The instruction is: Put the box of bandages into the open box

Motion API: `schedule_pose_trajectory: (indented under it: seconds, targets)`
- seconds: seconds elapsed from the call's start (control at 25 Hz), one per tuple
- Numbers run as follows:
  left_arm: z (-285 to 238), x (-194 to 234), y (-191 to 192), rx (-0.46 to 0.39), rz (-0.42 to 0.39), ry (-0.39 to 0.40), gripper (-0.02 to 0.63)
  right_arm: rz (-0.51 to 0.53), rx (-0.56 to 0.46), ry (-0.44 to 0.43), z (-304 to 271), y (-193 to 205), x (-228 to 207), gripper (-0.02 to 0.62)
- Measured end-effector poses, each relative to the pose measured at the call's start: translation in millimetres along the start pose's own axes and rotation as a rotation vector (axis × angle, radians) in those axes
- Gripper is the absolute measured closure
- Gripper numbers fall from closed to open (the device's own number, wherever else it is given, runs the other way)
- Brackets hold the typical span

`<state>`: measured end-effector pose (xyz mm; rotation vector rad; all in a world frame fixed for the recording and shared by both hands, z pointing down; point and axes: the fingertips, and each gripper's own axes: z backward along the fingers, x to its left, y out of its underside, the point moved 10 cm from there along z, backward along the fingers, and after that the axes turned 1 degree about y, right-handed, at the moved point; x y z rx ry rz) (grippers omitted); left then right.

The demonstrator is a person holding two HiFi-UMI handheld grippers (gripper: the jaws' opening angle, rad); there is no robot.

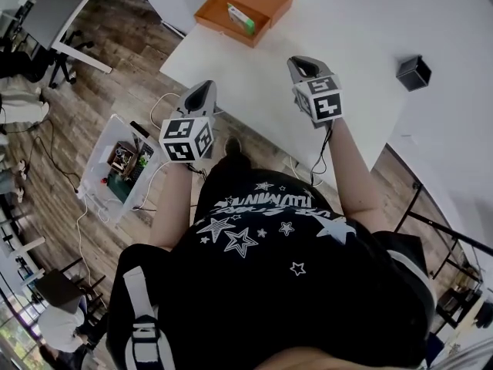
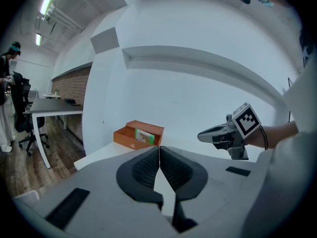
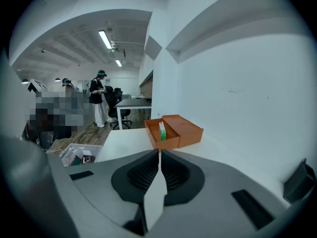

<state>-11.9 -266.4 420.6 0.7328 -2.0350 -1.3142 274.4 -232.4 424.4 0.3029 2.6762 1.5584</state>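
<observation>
An open orange box (image 1: 243,8) stands at the far left part of the white table (image 1: 308,29). A green and white box of bandages (image 1: 241,18) lies inside it, also seen as the bandage box (image 2: 144,136) and the bandage box (image 3: 162,131) in the gripper views. My left gripper (image 1: 202,96) hovers at the table's near edge, jaws shut and empty. My right gripper (image 1: 302,68) hangs over the table's near part, shut with nothing in it. Both are well short of the orange box (image 3: 173,130).
A small black cube-shaped container (image 1: 414,72) sits on the table at the right. Below the table's left, a clear bin (image 1: 115,168) of electronics rests on the wooden floor with cables around. Desks, chairs and people stand further off at the left.
</observation>
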Motion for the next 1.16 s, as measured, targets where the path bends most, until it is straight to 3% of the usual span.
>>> schedule_pose_trajectory:
  seconds: [0.24,0.8,1.16]
  targets:
    - [36.4,-41.9,17.7,0.0,0.005,-0.001,0.584,0.01,0.04,-0.013,49.2,31.8,13.2,0.543]
    - [101.7,-118.3,61.7,-0.011,-0.009,-0.022,0.584,-0.001,0.027,-0.04,140.5,93.7,33.4,0.543]
    - [122.6,-139.2,54.1,-0.025,-0.012,-0.023,0.584,0.002,0.018,-0.051,168.8,90.6,38.8,0.543]
